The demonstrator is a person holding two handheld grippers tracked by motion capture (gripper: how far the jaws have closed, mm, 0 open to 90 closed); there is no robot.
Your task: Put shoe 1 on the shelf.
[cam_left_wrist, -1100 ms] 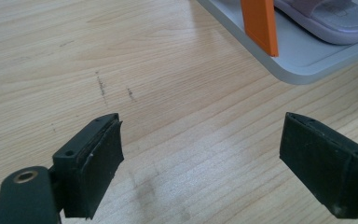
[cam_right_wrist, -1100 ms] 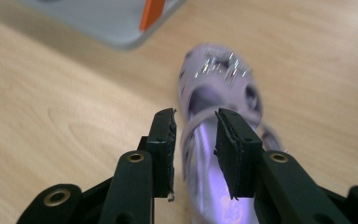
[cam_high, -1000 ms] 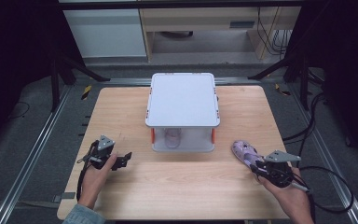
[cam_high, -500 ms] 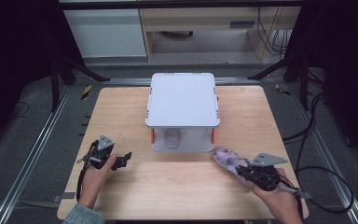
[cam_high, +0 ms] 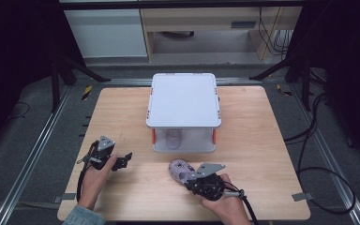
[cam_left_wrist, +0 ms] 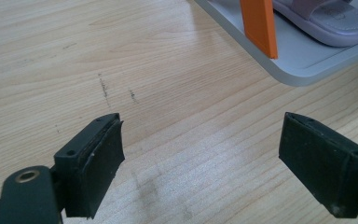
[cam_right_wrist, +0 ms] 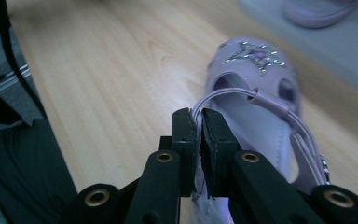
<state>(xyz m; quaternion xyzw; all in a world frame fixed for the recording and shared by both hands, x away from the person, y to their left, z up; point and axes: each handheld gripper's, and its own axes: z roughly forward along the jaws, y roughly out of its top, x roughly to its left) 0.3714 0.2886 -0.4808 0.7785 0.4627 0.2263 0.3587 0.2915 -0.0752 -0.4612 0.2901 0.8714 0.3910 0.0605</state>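
Note:
A lilac child's sandal (cam_high: pixel 180 169) with a sparkly star on its toe (cam_right_wrist: pixel 256 56) lies low over the table in front of the white two-level rack (cam_high: pixel 183 98). My right gripper (cam_high: pixel 191 180) is shut on its thin heel strap; the jaws (cam_right_wrist: pixel 199 119) have just been closing with the strap pinched between them. A matching sandal (cam_high: pixel 173 137) rests on the rack's lower shelf (cam_left_wrist: pixel 298 60), beside an orange post (cam_left_wrist: pixel 260 25). My left gripper (cam_high: pixel 125 159) stands open (cam_left_wrist: pixel 200 140) over bare wood at the left front, with nothing between its pads.
The wooden table (cam_high: pixel 258 131) sits on a dark floor with metal rails (cam_high: pixel 37 150) at both sides. Black cables (cam_high: pixel 318 154) trail off to the right. A pale cabinet (cam_high: pixel 108 33) stands behind the table.
My right hand has carried the sandal leftward along the front of the table, from near the right edge to just in front of the rack. The left gripper has stayed put.

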